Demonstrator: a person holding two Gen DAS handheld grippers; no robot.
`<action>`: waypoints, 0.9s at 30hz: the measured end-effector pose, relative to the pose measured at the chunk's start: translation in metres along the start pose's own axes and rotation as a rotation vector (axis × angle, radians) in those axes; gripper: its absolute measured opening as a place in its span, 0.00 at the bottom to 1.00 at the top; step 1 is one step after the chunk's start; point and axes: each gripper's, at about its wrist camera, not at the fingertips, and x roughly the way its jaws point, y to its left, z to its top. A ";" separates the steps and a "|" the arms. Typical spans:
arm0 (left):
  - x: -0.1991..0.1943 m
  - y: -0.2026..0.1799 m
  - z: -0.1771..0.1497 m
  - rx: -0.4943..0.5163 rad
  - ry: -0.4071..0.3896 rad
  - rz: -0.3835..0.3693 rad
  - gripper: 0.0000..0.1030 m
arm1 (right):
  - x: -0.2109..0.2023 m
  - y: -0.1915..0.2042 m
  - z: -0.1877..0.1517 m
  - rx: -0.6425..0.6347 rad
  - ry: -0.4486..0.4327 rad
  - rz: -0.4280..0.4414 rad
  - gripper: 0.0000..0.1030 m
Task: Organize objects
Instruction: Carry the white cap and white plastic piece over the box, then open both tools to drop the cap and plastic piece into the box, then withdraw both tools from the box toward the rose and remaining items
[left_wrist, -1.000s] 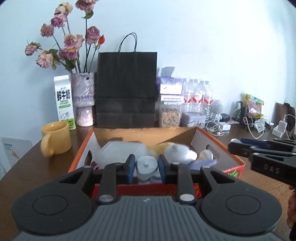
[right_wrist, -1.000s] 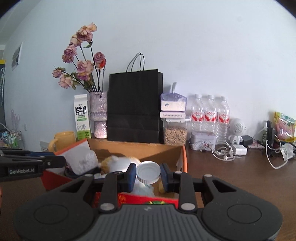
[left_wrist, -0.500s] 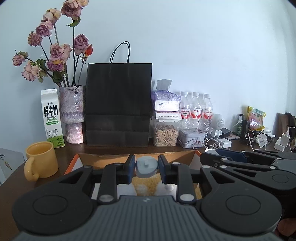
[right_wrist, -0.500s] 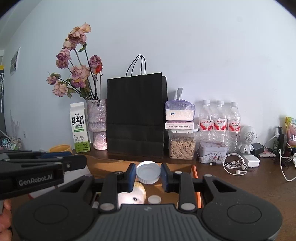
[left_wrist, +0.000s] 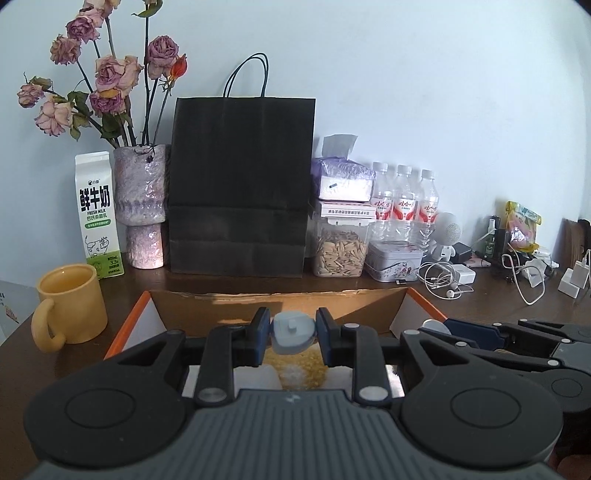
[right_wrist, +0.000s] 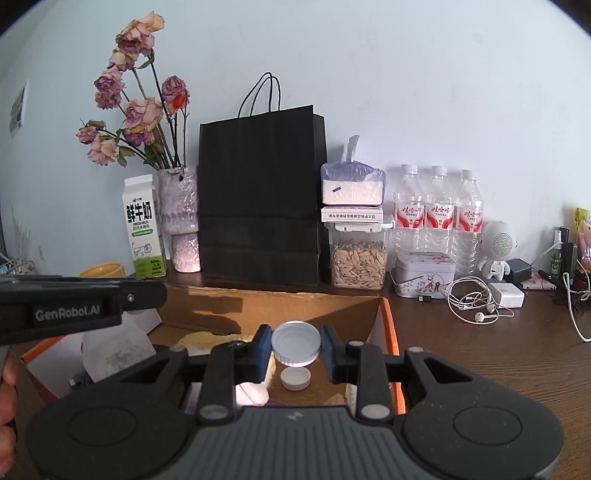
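Observation:
My left gripper (left_wrist: 291, 334) is shut on a small grey cap (left_wrist: 291, 332) with a nub on top, held over the open orange cardboard box (left_wrist: 129, 328). My right gripper (right_wrist: 295, 345) is shut on a round white lid (right_wrist: 295, 341), also above the same box (right_wrist: 388, 328). Inside the box lie a smaller white cap (right_wrist: 295, 379), a yellow fuzzy thing (right_wrist: 207, 338), a pink object (right_wrist: 253, 393) and a white packet (right_wrist: 118, 354). Each gripper shows in the other's view, the right gripper at the far right (left_wrist: 517, 339), the left gripper at the far left (right_wrist: 74, 306).
Along the wall stand a black paper bag (left_wrist: 240, 184), a vase of dried roses (left_wrist: 142, 206), a milk carton (left_wrist: 98, 214), a seed jar (left_wrist: 341, 251), a tin (left_wrist: 393, 260), water bottles (left_wrist: 404, 210) and tangled cables (left_wrist: 443, 280). A yellow mug (left_wrist: 68, 302) sits left of the box.
Both grippers have moved forward over the box with their caps still held; the box now sits lower and closer, and the objects at the wall look larger.

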 end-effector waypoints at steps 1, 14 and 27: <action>-0.001 0.000 0.000 0.000 -0.003 0.003 0.29 | -0.001 0.000 0.000 -0.001 -0.001 -0.003 0.27; -0.009 0.000 -0.002 -0.013 -0.049 0.061 1.00 | -0.007 0.003 -0.003 -0.018 -0.012 -0.004 1.00; -0.013 0.000 -0.004 -0.017 -0.053 0.057 1.00 | -0.012 0.003 -0.002 -0.014 -0.024 -0.007 1.00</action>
